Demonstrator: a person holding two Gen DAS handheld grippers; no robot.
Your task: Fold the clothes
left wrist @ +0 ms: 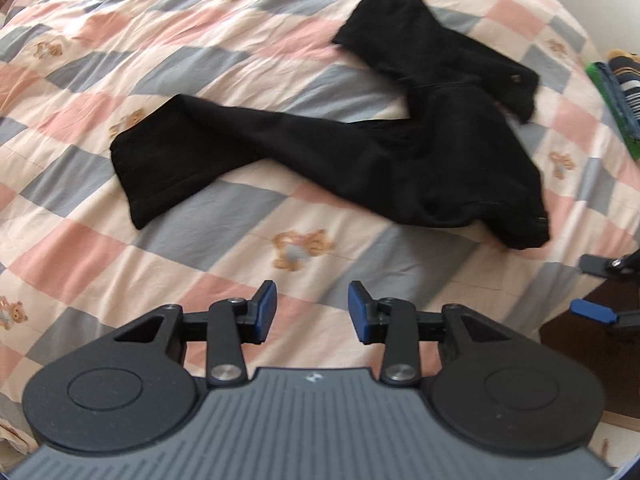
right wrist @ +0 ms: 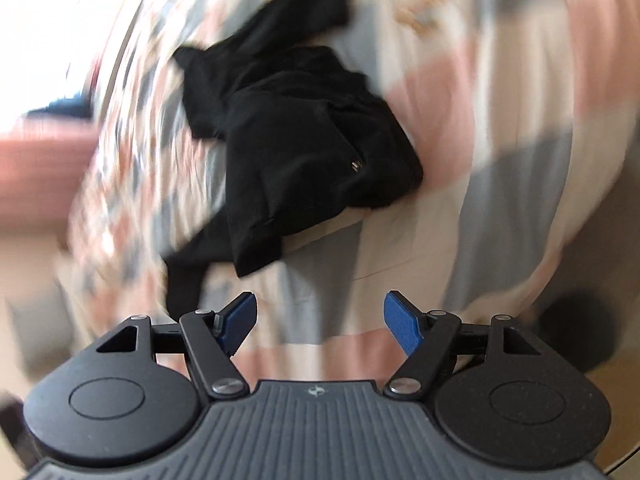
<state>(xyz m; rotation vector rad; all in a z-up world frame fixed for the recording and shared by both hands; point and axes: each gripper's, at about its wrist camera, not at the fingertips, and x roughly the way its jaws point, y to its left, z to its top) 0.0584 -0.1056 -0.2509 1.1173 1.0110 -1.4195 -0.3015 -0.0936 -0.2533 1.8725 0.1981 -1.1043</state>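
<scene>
Black trousers spread crumpled on checked bedcover, one leg stretched to the left. Left gripper above bare cover, jaws parted, nothing between, garment ahead and apart. Right gripper with jaws spread wider, also empty, bunched waist part just ahead, not touching.

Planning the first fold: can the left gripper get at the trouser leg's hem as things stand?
Probably yes. The left gripper is open and empty above the quilt, and bare quilt alone lies between it and the hem of the black trousers.
</scene>
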